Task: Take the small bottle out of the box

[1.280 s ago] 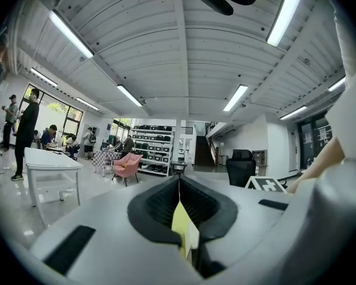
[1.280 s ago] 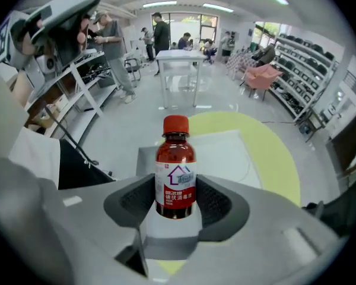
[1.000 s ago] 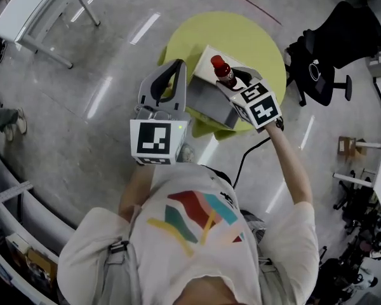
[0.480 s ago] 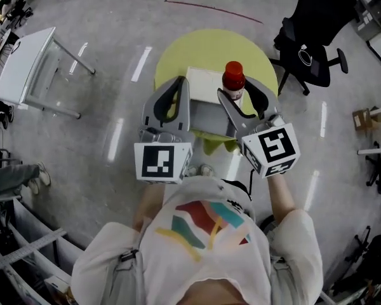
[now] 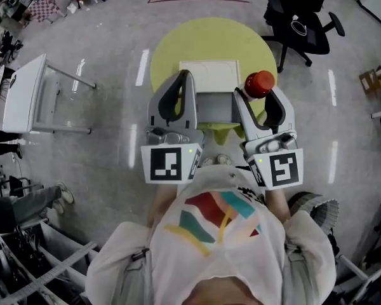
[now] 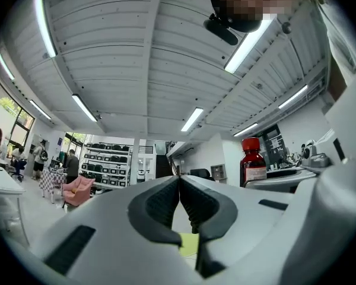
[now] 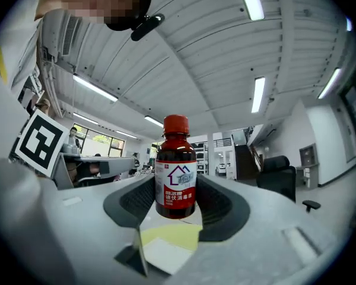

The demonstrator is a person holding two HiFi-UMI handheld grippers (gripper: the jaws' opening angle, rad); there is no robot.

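Below you, a round yellow-green counter [image 5: 203,40] stands on the glossy grey floor [image 5: 101,119], and on it, about at its middle, rests one white-and-grey box [image 5: 209,76], square to you, with bare counter showing around its far and side edges.

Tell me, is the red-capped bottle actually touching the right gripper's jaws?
Touching. In the right gripper view, both ribbed jaws of the right gripper press flat against the sides of the small bottle, with no gap on either side.
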